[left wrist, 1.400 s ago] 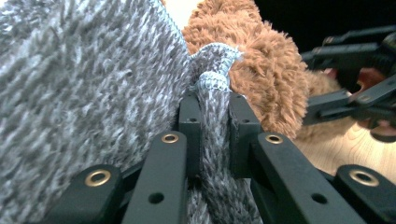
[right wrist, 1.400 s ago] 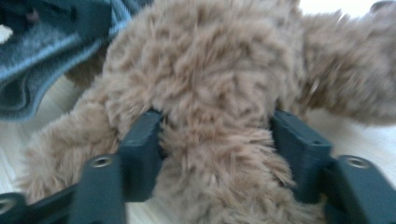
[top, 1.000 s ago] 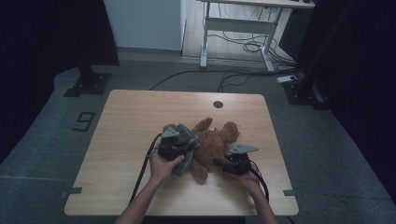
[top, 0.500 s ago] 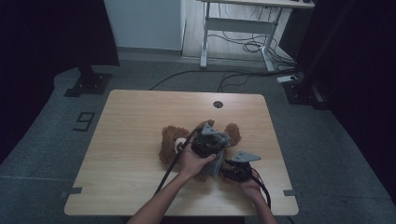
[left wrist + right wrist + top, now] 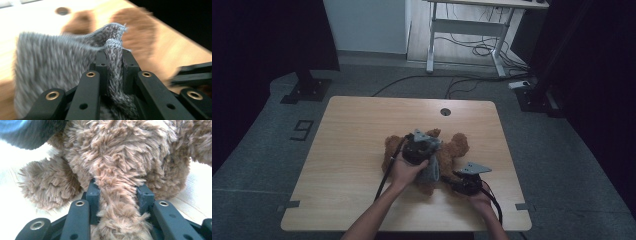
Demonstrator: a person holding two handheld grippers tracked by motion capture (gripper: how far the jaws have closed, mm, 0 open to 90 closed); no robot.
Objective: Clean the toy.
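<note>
A brown plush bear point(image 5: 455, 149) lies on the wooden table point(image 5: 357, 130), right of its middle. My left gripper point(image 5: 424, 152) hovers over the bear's body, shut on the edge of a grey knitted garment point(image 5: 431, 171) that hangs beside the bear. In the left gripper view the left gripper point(image 5: 113, 53) pinches a fold of the knitted garment point(image 5: 55, 60), with blurred parts of the bear point(image 5: 140, 32) beyond. My right gripper point(image 5: 452, 178) sits low at the bear's near side. In the right gripper view the right gripper point(image 5: 117, 192) is clamped on a furry limb of the bear point(image 5: 117, 180).
A round cable hole point(image 5: 445, 112) sits near the table's far edge. Black cables trail from both grippers toward the near edge. On the floor beyond stand a white desk frame point(image 5: 462, 30) with loose cables and dark stands at the left and right.
My left gripper carried the grey knit from the bear's left side to the right across its body, then drew back a little to the left. The right gripper stayed on the limb.
</note>
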